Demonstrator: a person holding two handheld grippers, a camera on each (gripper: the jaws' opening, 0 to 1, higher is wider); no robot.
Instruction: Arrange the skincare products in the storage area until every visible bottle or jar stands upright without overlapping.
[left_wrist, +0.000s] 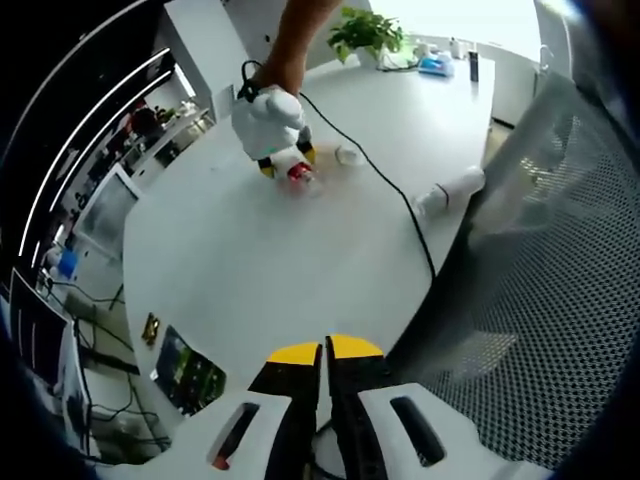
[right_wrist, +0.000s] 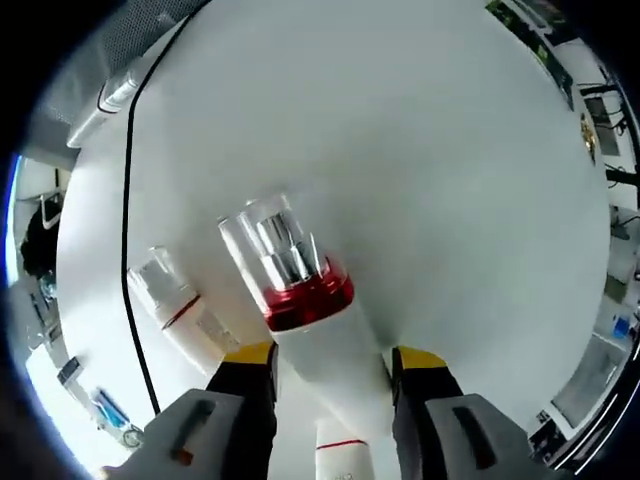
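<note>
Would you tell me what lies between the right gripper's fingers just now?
In the right gripper view, a white bottle with a red band and clear cap lies between the right gripper's fingers, which are closed against its sides.

Lighting: bright, even daylight, seemingly from far windows; white counter (left_wrist: 300, 260) slightly overexposed. Edges strongly fisheye-warped, softly blurred.
</note>
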